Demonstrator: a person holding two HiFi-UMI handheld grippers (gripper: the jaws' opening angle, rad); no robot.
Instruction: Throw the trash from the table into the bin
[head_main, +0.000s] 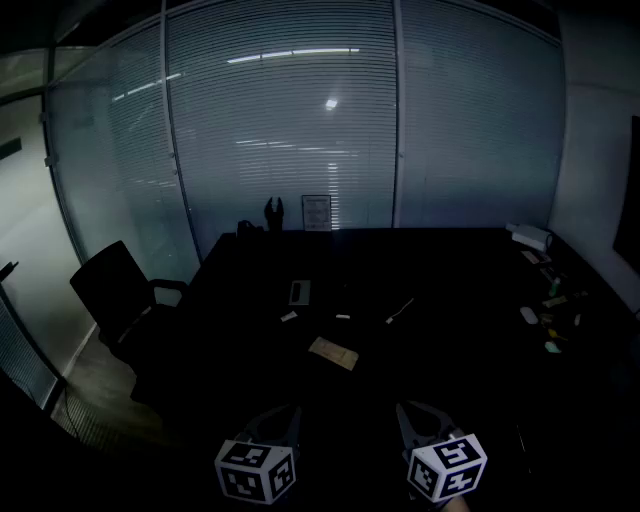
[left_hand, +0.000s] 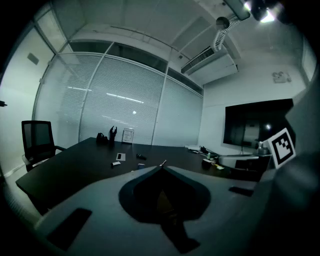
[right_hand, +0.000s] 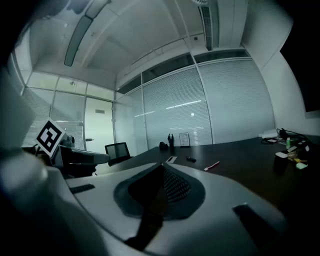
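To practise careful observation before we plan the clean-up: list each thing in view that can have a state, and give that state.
left gripper: shut, empty
right gripper: shut, empty
blinds: lowered
office chair: unoccupied, beside the table
picture frame: upright at the table's far edge
paper scrap: lying flat on the table

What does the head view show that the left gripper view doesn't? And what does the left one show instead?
Only the head view shows the marker cube on the left gripper. Only the left gripper view shows the dark wall screen and the ceiling air unit. Both show the black chair, the framed sign and the dark table.
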